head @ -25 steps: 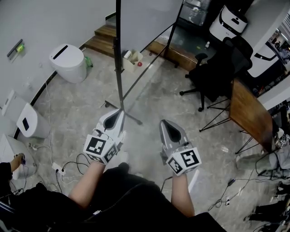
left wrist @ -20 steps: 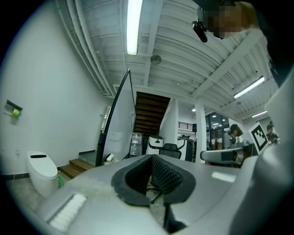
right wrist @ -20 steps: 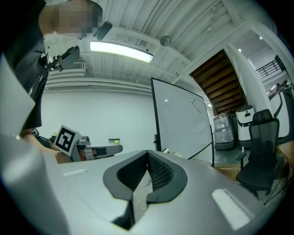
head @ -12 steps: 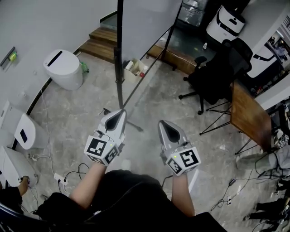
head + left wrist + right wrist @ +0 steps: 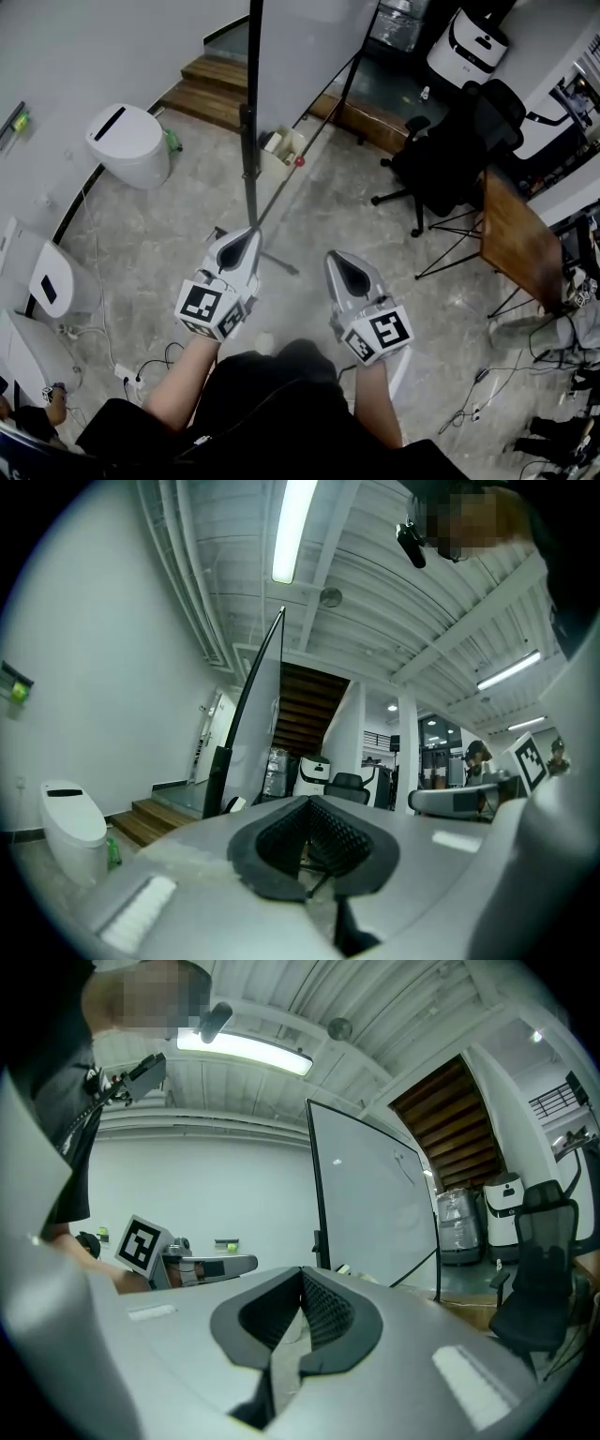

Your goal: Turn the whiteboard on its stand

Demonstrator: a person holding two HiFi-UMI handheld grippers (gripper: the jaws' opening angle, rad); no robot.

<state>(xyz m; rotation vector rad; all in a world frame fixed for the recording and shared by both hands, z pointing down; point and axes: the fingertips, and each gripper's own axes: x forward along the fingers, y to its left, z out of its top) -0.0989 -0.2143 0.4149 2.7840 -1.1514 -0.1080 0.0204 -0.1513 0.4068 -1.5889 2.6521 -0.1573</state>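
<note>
The task has not visibly begun; the turn itself is all left to do. The whiteboard (image 5: 309, 47) stands ahead of the person, seen almost edge-on from the head view, with its near black post (image 5: 248, 150) rising from feet spread on the stone floor (image 5: 169, 234). Nothing touches it.

The left gripper (image 5: 246, 234) points level toward the foot of that post, near it in the head view but apart from it. Its jaws are pressed together with nothing between them, as the left gripper view shows (image 5: 305, 803). The right gripper (image 5: 339, 258) is held beside it, well apart from the board, and its jaws also meet on nothing (image 5: 302, 1274). In the right gripper view the board's white face (image 5: 375, 1204) stands ahead and a little to the right.

Judging from this, what remains is to close the gap, take or press the board's frame and swing it about its stand. An office chair (image 5: 450, 150) and a wooden table (image 5: 516, 234) stand off to the right, apart from the board.
</note>
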